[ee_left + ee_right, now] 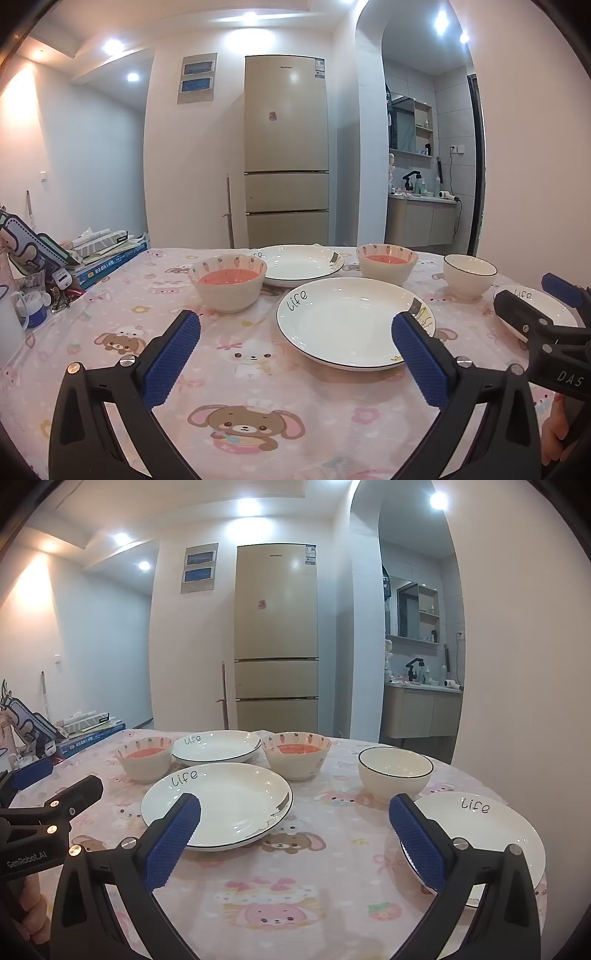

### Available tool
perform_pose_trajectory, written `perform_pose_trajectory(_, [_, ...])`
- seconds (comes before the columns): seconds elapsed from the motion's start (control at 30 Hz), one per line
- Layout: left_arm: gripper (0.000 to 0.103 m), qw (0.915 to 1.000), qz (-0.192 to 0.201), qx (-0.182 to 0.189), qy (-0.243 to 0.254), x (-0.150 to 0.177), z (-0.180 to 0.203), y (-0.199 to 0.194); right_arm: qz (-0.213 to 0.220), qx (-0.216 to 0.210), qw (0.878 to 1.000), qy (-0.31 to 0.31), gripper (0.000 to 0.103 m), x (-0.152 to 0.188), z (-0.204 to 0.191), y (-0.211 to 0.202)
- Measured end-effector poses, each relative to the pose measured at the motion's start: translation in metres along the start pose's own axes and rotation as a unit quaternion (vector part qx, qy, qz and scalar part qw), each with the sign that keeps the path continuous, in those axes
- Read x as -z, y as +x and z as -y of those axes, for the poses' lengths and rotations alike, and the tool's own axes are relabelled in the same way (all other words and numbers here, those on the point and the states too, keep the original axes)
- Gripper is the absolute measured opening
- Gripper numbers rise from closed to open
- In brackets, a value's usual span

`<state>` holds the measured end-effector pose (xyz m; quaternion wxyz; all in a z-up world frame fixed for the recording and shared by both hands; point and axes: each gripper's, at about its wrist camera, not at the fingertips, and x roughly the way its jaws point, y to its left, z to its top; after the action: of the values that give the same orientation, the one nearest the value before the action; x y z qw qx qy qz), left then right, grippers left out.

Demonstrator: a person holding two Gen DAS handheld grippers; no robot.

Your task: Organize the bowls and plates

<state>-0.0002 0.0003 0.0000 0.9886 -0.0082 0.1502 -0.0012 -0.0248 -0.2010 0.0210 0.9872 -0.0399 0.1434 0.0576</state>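
While both jaws gape empty, the near plate (351, 321) lies centre-right before the left hand-held gripper (295, 350); the right hand-held gripper (295, 830) sits nearer the lower-right plate (491, 830).

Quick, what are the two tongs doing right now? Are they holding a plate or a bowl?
Left tongs: wide open, holding nothing, above the tablecloth.
Right tongs: wide open, holding nothing.
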Motion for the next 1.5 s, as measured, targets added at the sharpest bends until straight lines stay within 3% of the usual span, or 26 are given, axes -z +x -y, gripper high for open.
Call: perform_pose_trajectory(1.5, [0.103,1.0000,0.000,0.001,0.004,-0.0001,-0.0009,0.0010,0.000,-0.006,1.000,-0.001,0.103,0.0000,-0.0019,0.0007])
